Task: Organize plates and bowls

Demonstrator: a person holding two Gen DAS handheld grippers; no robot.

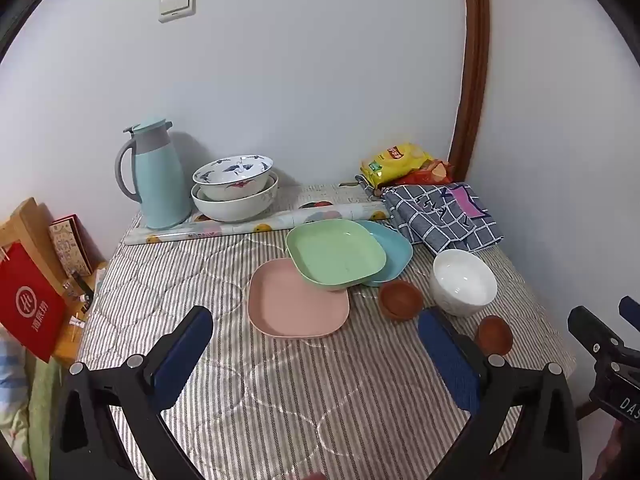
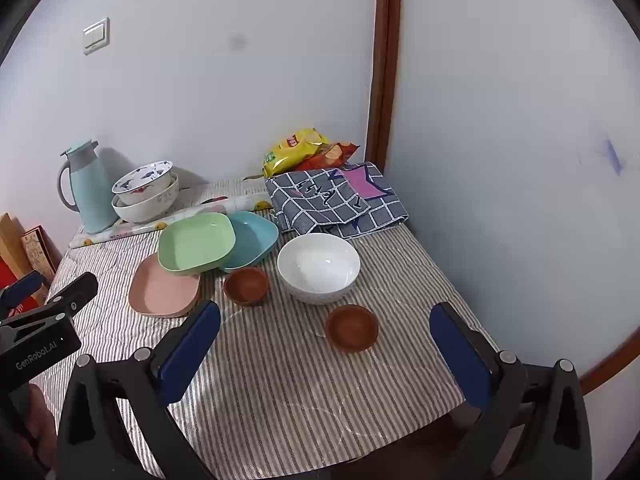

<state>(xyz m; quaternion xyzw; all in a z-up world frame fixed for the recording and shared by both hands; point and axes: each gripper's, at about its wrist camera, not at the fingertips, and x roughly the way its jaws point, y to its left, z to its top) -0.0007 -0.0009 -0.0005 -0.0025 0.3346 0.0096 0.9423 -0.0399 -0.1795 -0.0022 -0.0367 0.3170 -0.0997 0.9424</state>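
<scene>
Above the bench (image 2: 280, 380) we hold both tools, left (image 1: 316, 336) and right (image 2: 326, 330), wide open and empty; green plate (image 2: 196, 246) overlaps pink plate (image 2: 160, 292) and blue plate (image 2: 256, 236).

A small table (image 2: 280, 380) under a grey-and-white striped, quilted cloth (image 1: 280, 400) stands pushed into a corner of plain, pale walls (image 1: 320, 80). A cream light switch (image 1: 177, 3) sits high on the back wall — a dark wooden door frame (image 2: 387, 60) runs up at the corner. The right-hand wall (image 2: 520, 140) bears a faint bluish smear (image 2: 612, 156). The light is soft and even.
</scene>
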